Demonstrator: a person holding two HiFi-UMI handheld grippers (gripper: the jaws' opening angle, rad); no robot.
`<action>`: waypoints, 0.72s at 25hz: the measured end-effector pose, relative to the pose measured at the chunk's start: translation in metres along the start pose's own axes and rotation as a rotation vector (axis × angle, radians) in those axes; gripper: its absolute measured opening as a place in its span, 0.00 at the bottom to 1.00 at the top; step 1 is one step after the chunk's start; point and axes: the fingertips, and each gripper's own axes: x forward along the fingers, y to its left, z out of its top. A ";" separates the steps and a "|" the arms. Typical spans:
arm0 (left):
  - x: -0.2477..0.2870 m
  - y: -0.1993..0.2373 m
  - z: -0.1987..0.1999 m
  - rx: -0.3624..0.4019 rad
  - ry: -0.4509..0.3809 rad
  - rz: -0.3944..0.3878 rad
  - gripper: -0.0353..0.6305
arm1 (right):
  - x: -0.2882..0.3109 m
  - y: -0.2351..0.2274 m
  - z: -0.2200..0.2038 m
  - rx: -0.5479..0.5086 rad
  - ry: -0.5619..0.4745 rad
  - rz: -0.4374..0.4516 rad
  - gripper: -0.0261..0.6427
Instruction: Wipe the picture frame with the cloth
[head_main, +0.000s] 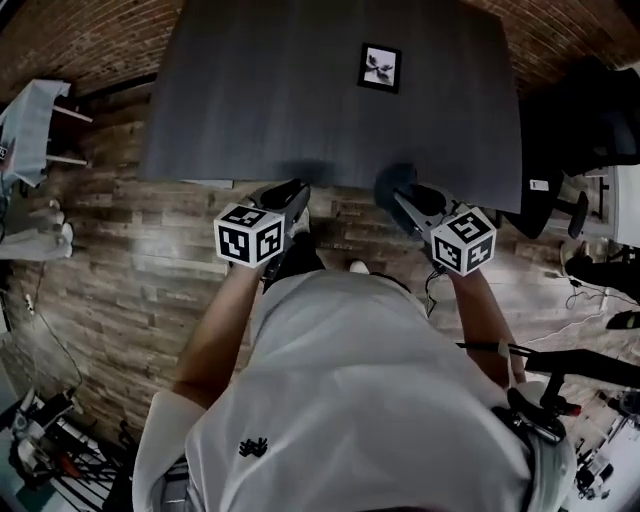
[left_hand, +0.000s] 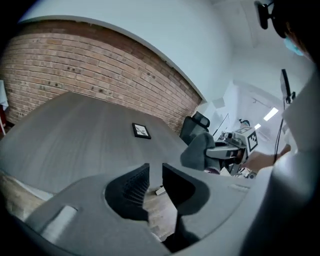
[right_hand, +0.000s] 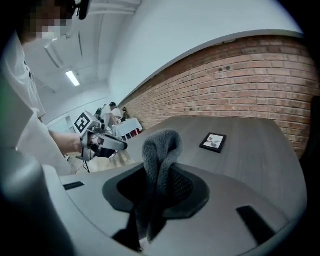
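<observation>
Risk at this stage: we judge that the picture frame, lying flat and loose on the far part of the counter, well apart from the grey cloth, may skid once wiped unless steadied. The right tongs are clenched on the folded cloth, which stands up between them; the left tongs stand narrowly apart, empty, touching nothing

White shirt; left gripper and right gripper grey, checker-marked cubes
</observation>
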 end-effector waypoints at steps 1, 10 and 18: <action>0.010 0.014 0.014 -0.004 0.018 -0.025 0.15 | 0.007 -0.005 0.013 0.025 -0.012 -0.034 0.20; 0.123 0.091 0.093 0.056 0.158 -0.175 0.15 | 0.023 -0.032 0.058 0.145 -0.044 -0.266 0.20; 0.255 0.098 0.126 0.049 0.206 -0.130 0.19 | -0.017 -0.085 0.045 0.240 -0.078 -0.369 0.20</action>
